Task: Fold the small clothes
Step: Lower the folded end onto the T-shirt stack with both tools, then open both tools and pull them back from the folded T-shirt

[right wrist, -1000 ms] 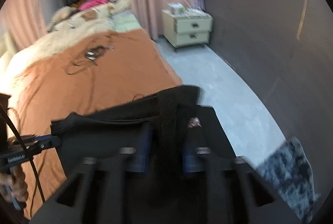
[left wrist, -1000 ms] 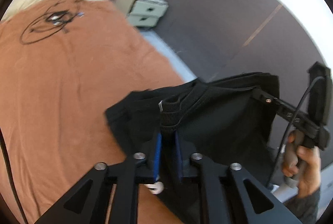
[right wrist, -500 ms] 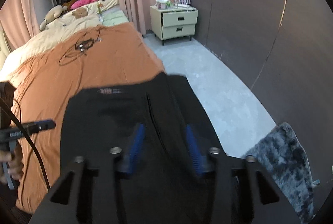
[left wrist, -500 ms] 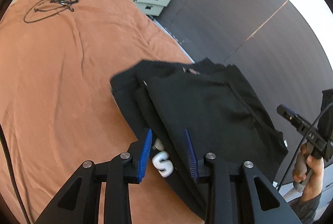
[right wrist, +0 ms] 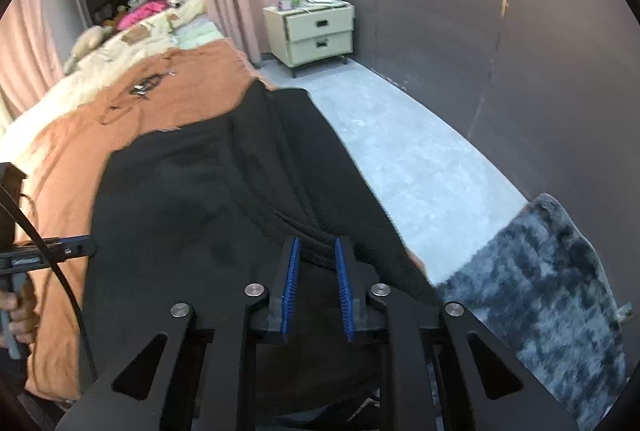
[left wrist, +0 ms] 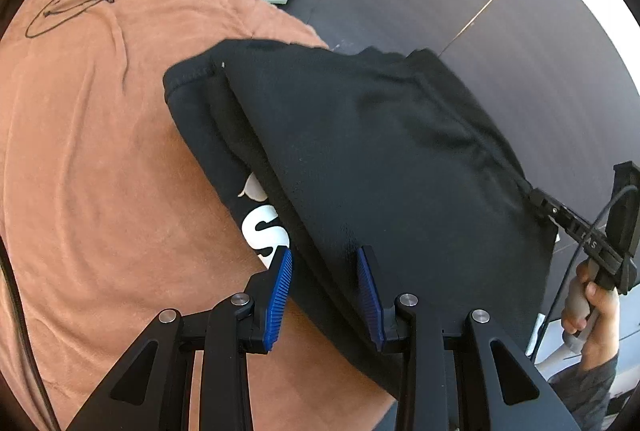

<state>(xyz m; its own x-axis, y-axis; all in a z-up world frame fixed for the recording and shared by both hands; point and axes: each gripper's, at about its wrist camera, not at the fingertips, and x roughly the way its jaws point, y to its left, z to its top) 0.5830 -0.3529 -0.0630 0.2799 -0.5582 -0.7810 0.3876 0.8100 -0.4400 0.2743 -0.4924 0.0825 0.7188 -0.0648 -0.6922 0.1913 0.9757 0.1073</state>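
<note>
Both fisheye views are bending straight lines hard toward a black circular rim. In the left wrist view, daylight is blowing out the upper right corner to pure white, while the orange bedspread (left wrist: 100, 159) is glowing warm and evenly lit. The black garment (left wrist: 380, 159) is swallowing detail, its folds barely reading. The right wrist view is looking dimmer and cooler; the garment's far edge is smearing softly, and the grey fluffy rug (right wrist: 540, 291) is blurring toward the frame's edge.
</note>
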